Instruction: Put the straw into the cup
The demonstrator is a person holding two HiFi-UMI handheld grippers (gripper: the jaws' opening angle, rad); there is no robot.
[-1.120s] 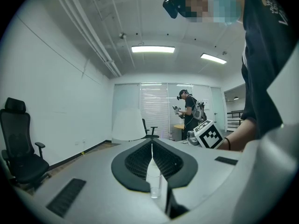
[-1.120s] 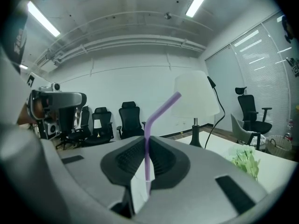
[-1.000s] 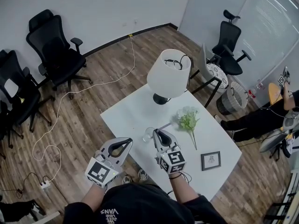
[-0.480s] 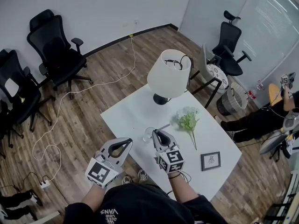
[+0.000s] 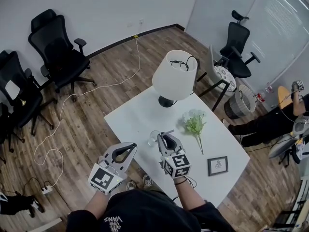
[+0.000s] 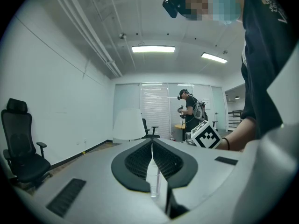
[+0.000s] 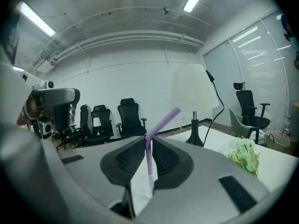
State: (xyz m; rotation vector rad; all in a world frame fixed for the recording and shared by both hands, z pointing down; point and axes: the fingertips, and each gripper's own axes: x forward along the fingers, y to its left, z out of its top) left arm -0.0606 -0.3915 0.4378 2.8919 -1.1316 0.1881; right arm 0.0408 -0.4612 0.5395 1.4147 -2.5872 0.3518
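A clear cup (image 5: 153, 138) stands near the front left edge of the white table (image 5: 135, 115). My right gripper (image 5: 161, 136) hovers just right of the cup, shut on a purple bendy straw (image 7: 149, 157). The straw stands upright between the jaws, and its bent top (image 5: 167, 132) leans off to the right above the tips. My left gripper (image 5: 131, 146) is held left of the cup, off the table's edge, its jaws shut with nothing in them. In the left gripper view the tips (image 6: 152, 143) meet, and the clear cup (image 6: 153, 181) shows through the gap below them.
On the table stand a white lamp (image 5: 174, 76), a sprig of white flowers (image 5: 194, 124) and a small framed picture (image 5: 217, 166). Black office chairs (image 5: 58, 47) line the wall. A cable (image 5: 72, 105) runs across the wood floor. A person (image 5: 270, 120) sits at the right.
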